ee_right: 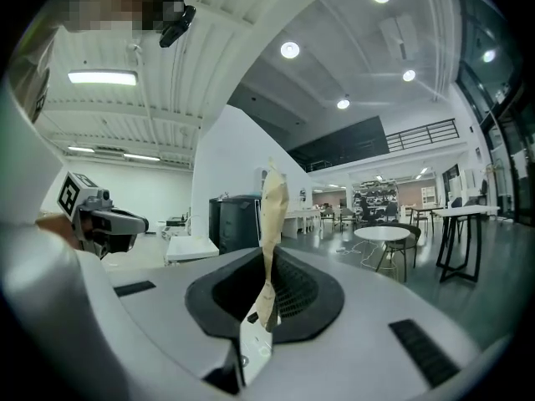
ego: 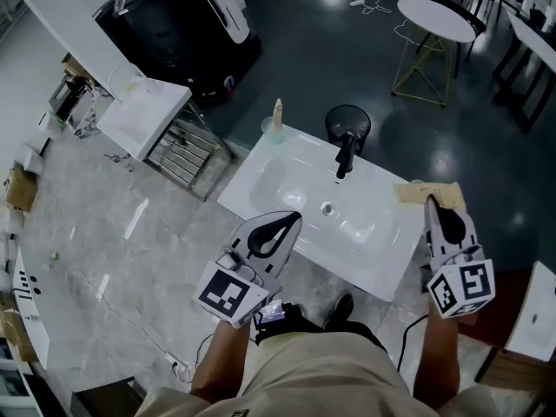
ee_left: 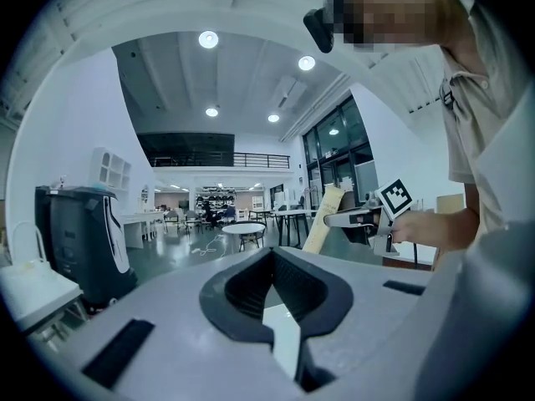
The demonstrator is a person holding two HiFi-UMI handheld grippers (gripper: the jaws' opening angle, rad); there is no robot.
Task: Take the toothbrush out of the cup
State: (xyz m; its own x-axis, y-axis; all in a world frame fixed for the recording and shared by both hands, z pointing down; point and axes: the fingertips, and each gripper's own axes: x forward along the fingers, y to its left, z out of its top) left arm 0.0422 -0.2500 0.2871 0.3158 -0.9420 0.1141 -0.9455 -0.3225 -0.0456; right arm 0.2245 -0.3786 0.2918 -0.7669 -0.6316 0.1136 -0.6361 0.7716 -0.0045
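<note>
The right claw (ee_right: 263, 316) was clenched on a flat, tan, paper-sleeved toothbrush (ee_right: 273, 207) beside the glossy white basin's (ego: 287, 181) right edge, well apart from the translucent cup (ego: 271, 130) at its far left corner, while the left claw (ee_left: 280, 328) was clenched on nothing.

Floor: grey marbled stone (ego: 113, 259) is laid near and left; dark glossy flooring (ego: 321, 50) lies farther off.
Furniture: a round white table (ego: 434, 17) on thin wire legs is set far right; a white square table (ego: 143, 115) far left.
Walls: a white wall (ee_left: 63, 140) is seen at left, tall dark-framed windows (ee_left: 338, 153) at right.
Gallery: a railed mezzanine (ee_left: 242, 159) is seen at the far end.
Light: round ceiling lamps (ee_left: 208, 39) are lit.
</note>
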